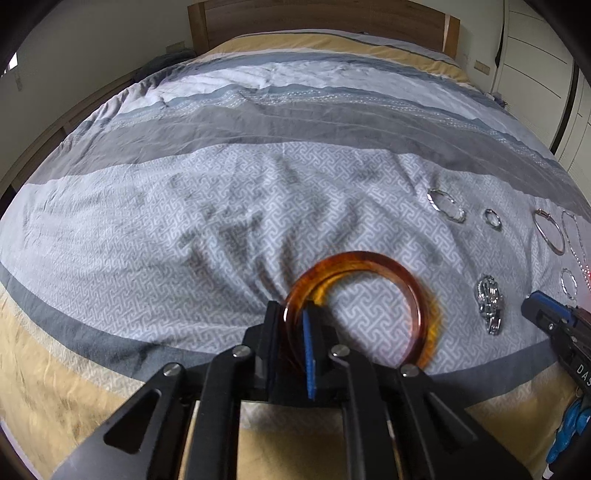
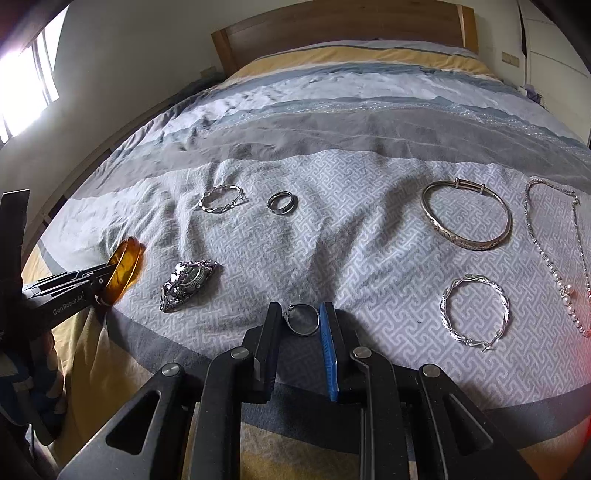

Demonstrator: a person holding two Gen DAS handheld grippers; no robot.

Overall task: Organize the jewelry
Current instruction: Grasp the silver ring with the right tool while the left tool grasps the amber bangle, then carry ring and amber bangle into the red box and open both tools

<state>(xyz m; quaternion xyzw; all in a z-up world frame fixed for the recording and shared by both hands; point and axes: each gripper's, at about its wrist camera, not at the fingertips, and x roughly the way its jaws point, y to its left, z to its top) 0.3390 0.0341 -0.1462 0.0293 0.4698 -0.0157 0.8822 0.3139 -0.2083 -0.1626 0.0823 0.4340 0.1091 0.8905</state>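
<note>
My left gripper [image 1: 295,314] is shut on an amber bangle [image 1: 369,266] and holds it just above the bedspread; it also shows in the right wrist view [image 2: 123,269], at the far left. My right gripper [image 2: 303,314] is shut on a silver ring [image 2: 303,319]. On the bedspread lie a silver watch [image 2: 188,278], a twisted silver hoop [image 2: 221,197], a dark ring [image 2: 282,202], a silver bangle [image 2: 467,216], a twisted bracelet [image 2: 474,310] and a pearl necklace [image 2: 557,254].
The jewelry lies on a grey patterned bedspread [image 2: 351,240] over a wide bed with a wooden headboard [image 2: 340,26]. The bed's near edge runs just below both grippers. White wardrobe doors [image 1: 535,48] stand at the right.
</note>
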